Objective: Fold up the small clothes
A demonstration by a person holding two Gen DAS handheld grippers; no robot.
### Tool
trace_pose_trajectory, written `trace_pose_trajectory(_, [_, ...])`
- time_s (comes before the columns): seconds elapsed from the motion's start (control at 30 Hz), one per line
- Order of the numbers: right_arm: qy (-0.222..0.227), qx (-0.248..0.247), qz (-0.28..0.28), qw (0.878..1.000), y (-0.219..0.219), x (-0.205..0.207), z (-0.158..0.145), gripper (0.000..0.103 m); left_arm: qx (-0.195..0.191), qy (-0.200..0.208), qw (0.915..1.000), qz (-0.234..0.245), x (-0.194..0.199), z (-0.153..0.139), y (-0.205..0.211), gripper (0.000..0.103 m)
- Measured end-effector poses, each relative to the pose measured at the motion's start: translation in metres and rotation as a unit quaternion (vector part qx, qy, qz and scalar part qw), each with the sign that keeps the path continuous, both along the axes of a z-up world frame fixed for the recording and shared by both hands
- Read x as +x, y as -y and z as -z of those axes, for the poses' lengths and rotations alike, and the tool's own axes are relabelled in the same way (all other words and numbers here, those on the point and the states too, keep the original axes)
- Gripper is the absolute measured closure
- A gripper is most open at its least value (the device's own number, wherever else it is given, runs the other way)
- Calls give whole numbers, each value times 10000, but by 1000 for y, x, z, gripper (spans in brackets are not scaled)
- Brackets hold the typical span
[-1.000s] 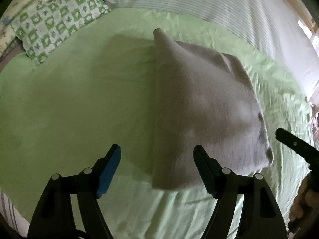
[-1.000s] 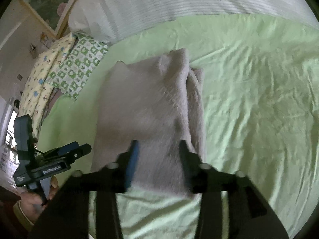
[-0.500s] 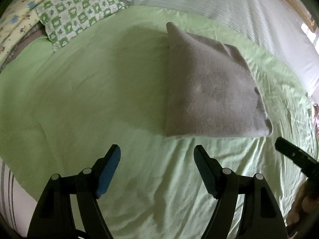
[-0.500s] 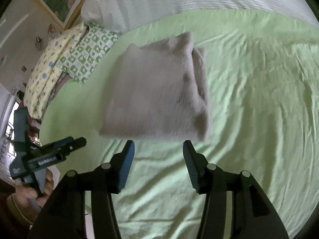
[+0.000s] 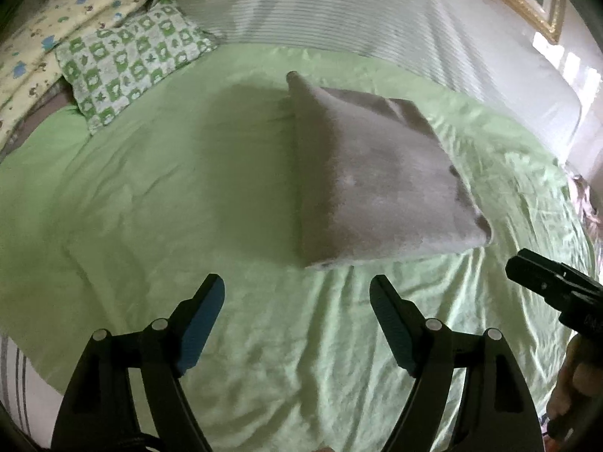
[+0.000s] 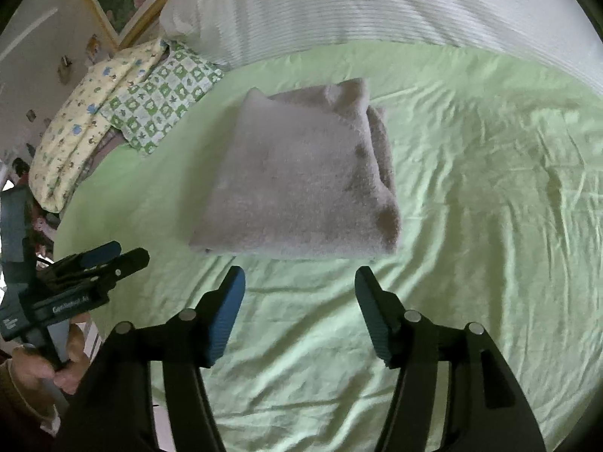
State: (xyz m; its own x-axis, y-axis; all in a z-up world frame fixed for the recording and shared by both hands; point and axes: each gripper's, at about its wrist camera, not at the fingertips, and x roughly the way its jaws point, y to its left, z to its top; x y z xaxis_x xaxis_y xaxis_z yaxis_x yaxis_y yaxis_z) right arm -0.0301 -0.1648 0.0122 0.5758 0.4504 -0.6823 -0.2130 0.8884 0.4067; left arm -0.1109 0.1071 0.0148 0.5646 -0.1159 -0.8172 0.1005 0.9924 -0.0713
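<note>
While the folded grey cloth (image 6: 301,177) lies flat mid-bed on the green sheet (image 6: 490,188) | left claw (image 5: 297,316) released, right claw (image 6: 299,301) just widened, both empty at 6 o'clock | risk: 3 o'clock layers look loose, possibly; a snagging jaw would undo the fold.

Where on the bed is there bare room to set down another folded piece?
Bare green sheet lies to the right of the folded grey garment, up to the white striped bedding. Its left side is tighter, toward the green checked pillow.

Folded grey garment (image 6: 301,180), apparently fleece
</note>
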Motion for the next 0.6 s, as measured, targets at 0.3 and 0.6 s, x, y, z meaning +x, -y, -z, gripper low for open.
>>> trace_pose_trajectory(0.3, [276,-6,440,9987,0,-14,-9,31,22,41,10000,-38,0,2,1,22])
trace_pose_trajectory(0.6, [490,-95,311,9983,0,-14,-7,25,132,129,9998,31,11,5,11,21])
